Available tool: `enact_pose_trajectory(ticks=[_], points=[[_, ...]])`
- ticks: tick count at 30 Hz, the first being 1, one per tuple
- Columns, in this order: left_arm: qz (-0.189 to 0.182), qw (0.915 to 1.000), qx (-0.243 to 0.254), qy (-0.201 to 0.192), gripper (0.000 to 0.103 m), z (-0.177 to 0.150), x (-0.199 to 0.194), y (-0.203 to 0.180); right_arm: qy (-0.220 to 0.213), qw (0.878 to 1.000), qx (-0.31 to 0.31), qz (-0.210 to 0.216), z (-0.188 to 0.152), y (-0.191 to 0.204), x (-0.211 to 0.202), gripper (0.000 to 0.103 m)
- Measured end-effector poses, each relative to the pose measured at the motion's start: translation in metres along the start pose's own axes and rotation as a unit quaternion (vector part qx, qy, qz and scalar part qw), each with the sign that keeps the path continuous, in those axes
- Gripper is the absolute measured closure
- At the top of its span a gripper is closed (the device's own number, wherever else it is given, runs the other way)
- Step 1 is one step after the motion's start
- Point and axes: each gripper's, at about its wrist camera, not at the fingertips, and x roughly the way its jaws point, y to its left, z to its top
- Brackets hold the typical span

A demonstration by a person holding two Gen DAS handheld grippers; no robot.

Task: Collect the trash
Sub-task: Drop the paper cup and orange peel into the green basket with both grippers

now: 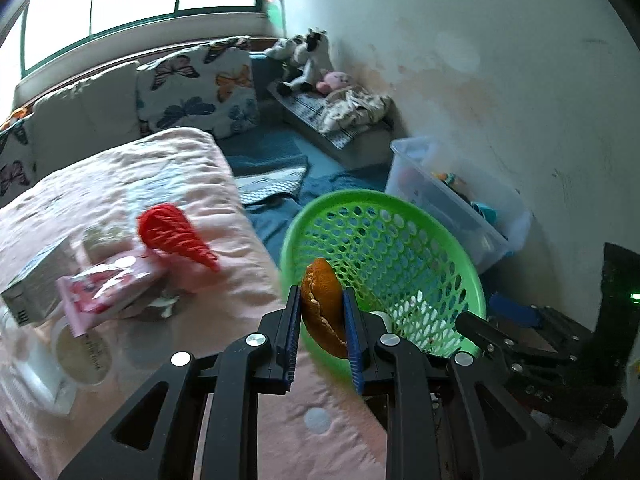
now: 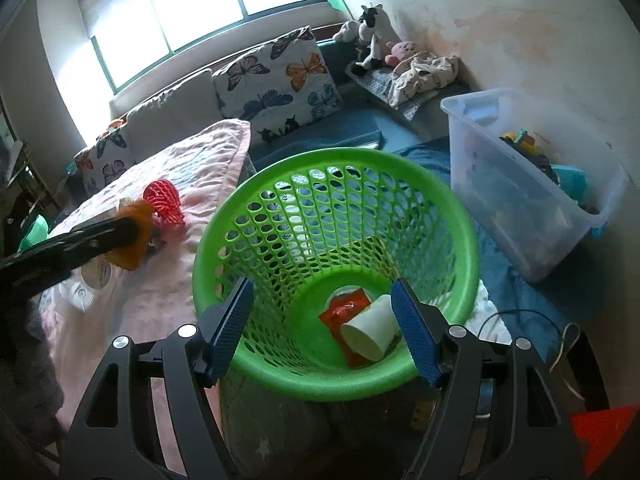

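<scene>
My left gripper (image 1: 322, 306) is shut on an orange peel (image 1: 323, 305) and holds it at the near rim of the green mesh basket (image 1: 400, 216). The peel also shows in the right wrist view (image 2: 130, 236), above the pink bed. My right gripper (image 2: 322, 316) is open and empty above the basket (image 2: 280, 168), which holds a white paper cup (image 2: 370, 332) and a red wrapper (image 2: 344, 306). On the bed lie a red foam net (image 1: 176, 234), a pink packet (image 1: 108, 288), a grey carton (image 1: 36, 284) and a round lid (image 1: 80, 356).
The pink bedspread (image 1: 120, 172) fills the left. A clear plastic bin (image 2: 532, 184) with toys stands right of the basket on blue carpet. Butterfly cushions (image 2: 280, 84) and stuffed toys (image 2: 372, 36) line the back under the window. The wall is on the right.
</scene>
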Motion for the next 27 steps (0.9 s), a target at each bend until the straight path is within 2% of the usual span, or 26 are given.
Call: enact_pose_trajectory(ticks=[9, 10, 11, 14, 21, 27], points=[[-0.014, 0.9993, 0.029, 0.020, 0.075, 0.002, 0.025, -0.022, 0.001, 1.000, 0.031, 0.006, -0.010, -0.016, -0.008, 0.030], [-0.017, 0.9992, 0.031, 0.020, 0.069, 0.002, 0.026, -0.023, 0.002, 0.999, 0.032, 0.006, -0.011, -0.016, -0.008, 0.030], [-0.019, 0.9991, 0.032, 0.020, 0.058, 0.002, 0.027, -0.025, 0.002, 0.999, 0.032, 0.006, -0.012, -0.016, -0.008, 0.030], [-0.024, 0.9988, 0.041, 0.007, 0.053, 0.001, 0.023, -0.028, 0.002, 0.999, 0.032, 0.009, -0.014, -0.014, -0.009, 0.030], [-0.020, 0.9994, 0.029, -0.007, 0.053, -0.005, 0.001, -0.013, 0.000, 1.000, 0.019, 0.018, -0.011, -0.002, -0.012, 0.030], [0.017, 0.9996, -0.002, -0.023, 0.053, -0.018, -0.027, 0.024, -0.006, 0.999, 0.001, 0.032, -0.005, 0.018, -0.016, 0.029]])
